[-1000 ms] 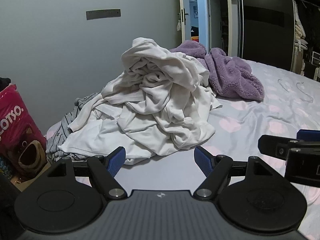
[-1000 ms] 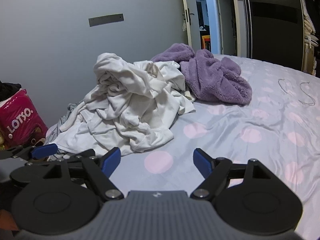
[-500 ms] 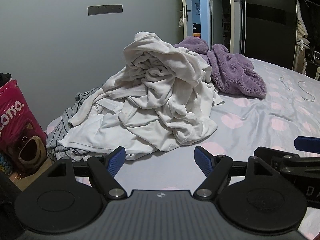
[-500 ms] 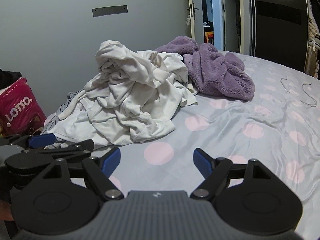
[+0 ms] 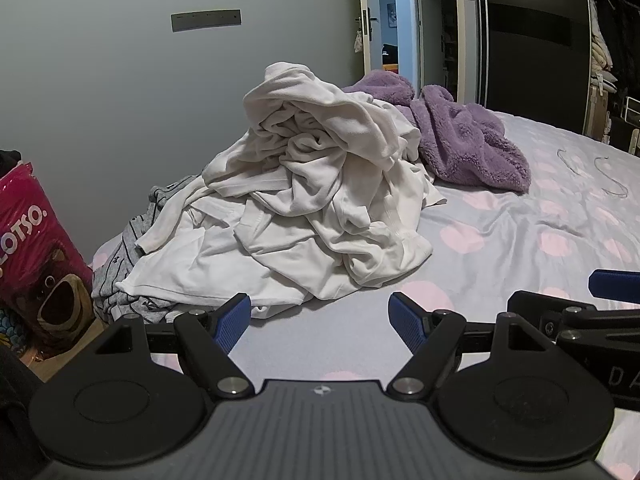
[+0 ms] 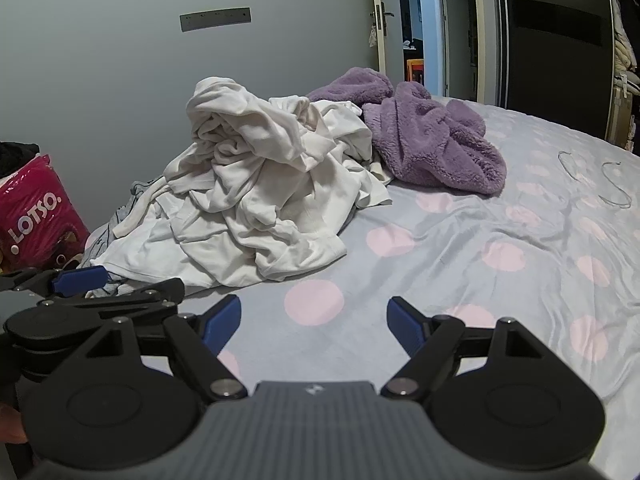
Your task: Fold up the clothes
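On the bed (image 6: 460, 264): one white clothes pile (image 5: 320, 208), one purple fleece (image 6: 432, 144), two wire hangers (image 6: 596, 180). Left tool (image 5: 320, 320) and right tool (image 6: 314, 322) both spread, empty, near edge.

Your two claws hang side by side over the near edge of the bed (image 6: 460, 248), left claw (image 5: 319, 320) beside right claw (image 6: 313, 322), both spread wide with nothing between the fingers. Ahead of you the heap of clothes (image 5: 320, 208) lies on the bed, toward its left side. The robe (image 5: 468, 140) lies behind and right of the heap, touching it. Two hangers (image 6: 596, 178) lie far right, well apart from both. A bag (image 5: 28, 248) stands off the bed's left edge.
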### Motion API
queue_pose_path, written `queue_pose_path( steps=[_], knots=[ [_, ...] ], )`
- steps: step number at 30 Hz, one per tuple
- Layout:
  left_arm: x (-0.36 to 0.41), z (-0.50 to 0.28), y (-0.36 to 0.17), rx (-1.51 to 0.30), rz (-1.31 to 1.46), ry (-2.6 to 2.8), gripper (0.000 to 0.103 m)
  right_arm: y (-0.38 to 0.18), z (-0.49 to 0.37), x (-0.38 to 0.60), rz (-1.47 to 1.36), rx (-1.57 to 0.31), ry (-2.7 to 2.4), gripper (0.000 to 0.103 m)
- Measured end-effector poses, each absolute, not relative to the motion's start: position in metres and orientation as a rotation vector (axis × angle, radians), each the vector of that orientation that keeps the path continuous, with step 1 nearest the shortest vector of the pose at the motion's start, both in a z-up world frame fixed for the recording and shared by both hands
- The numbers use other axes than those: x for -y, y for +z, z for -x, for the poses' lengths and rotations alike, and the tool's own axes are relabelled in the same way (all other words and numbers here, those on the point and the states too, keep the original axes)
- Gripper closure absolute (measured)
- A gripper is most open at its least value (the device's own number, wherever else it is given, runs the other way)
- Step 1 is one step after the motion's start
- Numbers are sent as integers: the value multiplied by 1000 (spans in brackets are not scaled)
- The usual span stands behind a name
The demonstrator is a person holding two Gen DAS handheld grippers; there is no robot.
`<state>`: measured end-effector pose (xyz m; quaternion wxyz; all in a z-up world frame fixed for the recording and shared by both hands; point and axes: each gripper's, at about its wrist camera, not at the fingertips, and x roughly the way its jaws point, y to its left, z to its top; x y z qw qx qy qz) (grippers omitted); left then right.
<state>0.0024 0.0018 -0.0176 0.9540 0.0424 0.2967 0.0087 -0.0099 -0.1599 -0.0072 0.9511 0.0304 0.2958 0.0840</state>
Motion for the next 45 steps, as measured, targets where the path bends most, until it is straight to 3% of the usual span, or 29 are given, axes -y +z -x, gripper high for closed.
queue_pose_path(
  steps=[45],
  knots=[
    [-2, -20, -11, -665, -79, 26, 28, -3, -4, 159, -51, -617, 178, 21]
  ],
)
